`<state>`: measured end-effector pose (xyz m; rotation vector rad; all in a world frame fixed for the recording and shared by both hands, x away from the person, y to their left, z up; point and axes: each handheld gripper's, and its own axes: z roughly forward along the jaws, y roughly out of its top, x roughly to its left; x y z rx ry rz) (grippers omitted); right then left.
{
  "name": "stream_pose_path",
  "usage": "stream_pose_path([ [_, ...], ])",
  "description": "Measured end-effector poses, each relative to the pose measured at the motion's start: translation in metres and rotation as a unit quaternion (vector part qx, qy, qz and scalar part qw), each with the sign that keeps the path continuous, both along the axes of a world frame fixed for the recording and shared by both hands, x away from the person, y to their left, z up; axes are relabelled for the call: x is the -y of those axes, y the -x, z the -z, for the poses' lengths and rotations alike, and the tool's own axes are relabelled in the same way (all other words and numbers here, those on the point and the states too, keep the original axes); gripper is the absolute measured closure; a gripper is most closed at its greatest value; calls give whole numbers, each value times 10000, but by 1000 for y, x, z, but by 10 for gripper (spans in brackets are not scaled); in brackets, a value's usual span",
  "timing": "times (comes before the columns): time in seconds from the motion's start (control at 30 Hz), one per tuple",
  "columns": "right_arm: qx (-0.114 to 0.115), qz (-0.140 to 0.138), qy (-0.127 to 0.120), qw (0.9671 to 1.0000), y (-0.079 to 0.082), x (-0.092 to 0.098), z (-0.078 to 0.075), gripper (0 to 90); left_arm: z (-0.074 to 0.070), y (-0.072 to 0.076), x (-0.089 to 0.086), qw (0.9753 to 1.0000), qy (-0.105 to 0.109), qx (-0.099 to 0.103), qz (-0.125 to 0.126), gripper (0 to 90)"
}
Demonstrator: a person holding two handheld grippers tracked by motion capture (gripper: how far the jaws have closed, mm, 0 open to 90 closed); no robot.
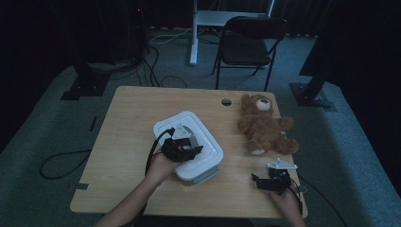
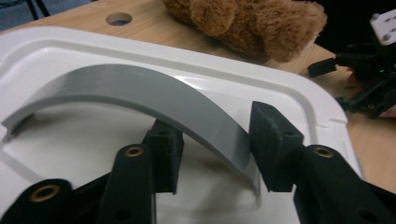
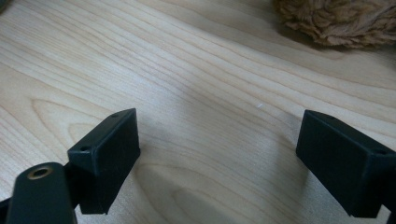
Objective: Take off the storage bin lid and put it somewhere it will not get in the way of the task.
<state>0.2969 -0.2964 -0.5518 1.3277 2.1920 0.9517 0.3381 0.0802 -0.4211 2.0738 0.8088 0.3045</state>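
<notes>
white lidded box (image 1: 203, 142) | closed, mid-table, askew | grey arched handle (image 2: 154, 98) raised upright on lid

One white box (image 1: 208, 142), one teddy bear (image 1: 262, 125), two claws.

The surface (image 1: 127, 123) is pale wood with a flowing grain of darker tan lines, seen plainly in the right gripper view. The box (image 1: 208, 142) on it is glossy white, and its arched handle (image 2: 154, 100) is flat mid-grey. At about two o'clock from the box lies the teddy bear (image 1: 265, 125), warm brown and shaggy, with lighter cream paw soles. The left gripper (image 1: 187, 150) and the right gripper (image 1: 265, 182) are matt black; brass-coloured rings sit in their fingers (image 2: 275, 144). The right gripper's top plate is light grey. The carpet (image 1: 47, 123) is dull grey-green.
</notes>
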Motion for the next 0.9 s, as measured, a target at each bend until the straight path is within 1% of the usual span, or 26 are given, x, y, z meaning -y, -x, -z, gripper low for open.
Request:
stream_pose_path([
  [0.03,2,0,0,10000,0,0,0,126,-1,1,0,10000,35,2,27,589],
  [0.07,0,1,-2,10000,0,0,0,126,-2,2,0,10000,25,22,73,604],
  [0.17,0,4,-2,10000,0,0,0,126,-7,7,1,9998,19,120,175,628],
  [0.23,-2,6,-3,10000,0,0,0,126,-10,11,2,9995,13,220,225,649],
  [0.37,-1,5,-4,10000,0,0,0,126,-19,18,2,9989,97,334,304,694],
  [0.43,-9,15,-14,10000,0,0,0,127,-22,19,1,9987,207,301,341,695],
  [0.5,-11,17,-19,10000,0,0,0,129,-24,20,0,9986,225,297,367,701],
  [0.53,-9,26,-20,10000,0,0,0,133,-26,22,-1,9984,240,328,383,701],
  [0.57,-8,33,-18,10000,0,0,0,133,-27,22,-1,9984,258,339,378,724],
  [0.63,-9,29,-18,10000,0,0,0,133,-31,25,-3,9978,364,352,436,756],
  [0.77,-2,25,-10,10000,0,0,0,133,-36,29,-5,9972,384,398,504,784],
  [0.9,-9,27,-18,10000,0,0,0,133,-42,34,-9,9964,486,431,553,802],
])
